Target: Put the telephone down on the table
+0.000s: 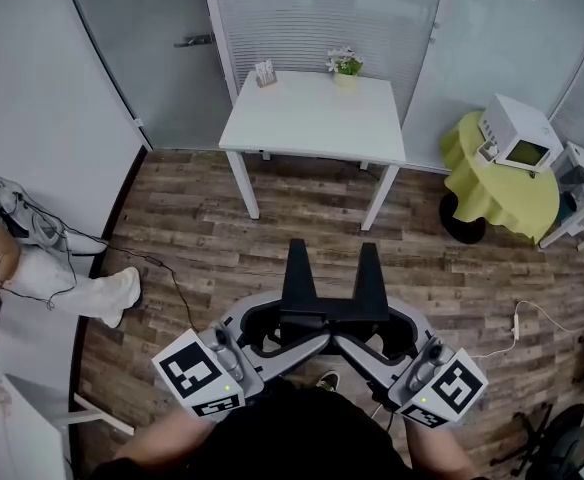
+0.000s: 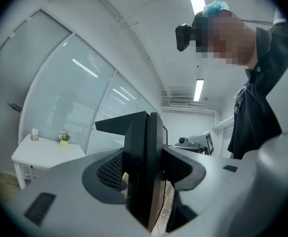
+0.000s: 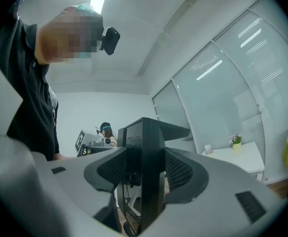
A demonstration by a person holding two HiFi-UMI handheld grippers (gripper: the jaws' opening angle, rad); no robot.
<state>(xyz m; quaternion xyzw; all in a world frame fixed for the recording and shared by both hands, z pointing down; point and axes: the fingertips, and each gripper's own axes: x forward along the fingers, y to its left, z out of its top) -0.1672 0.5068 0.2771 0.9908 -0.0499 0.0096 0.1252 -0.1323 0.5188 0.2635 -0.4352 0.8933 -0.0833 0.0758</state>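
The telephone (image 1: pixel 332 308) is a black piece with two tapered ends that stand up from a short bar. I carry it in the air close to my body, above the wooden floor. My left gripper (image 1: pixel 300 325) clasps it from the left and my right gripper (image 1: pixel 364 326) from the right, so the two grippers face each other. In the left gripper view the telephone (image 2: pixel 141 152) fills the gap between the wide-set grey jaws, and in the right gripper view it (image 3: pixel 146 167) does the same. The white table (image 1: pixel 312 118) stands well ahead of me.
On the table's far edge stand a small flower pot (image 1: pixel 345 66) and a card holder (image 1: pixel 265 73). A round table with a green cloth (image 1: pixel 497 193) carries a white appliance (image 1: pixel 517 138) at the right. A person's legs (image 1: pixel 72 288) and cables lie at the left by the wall.
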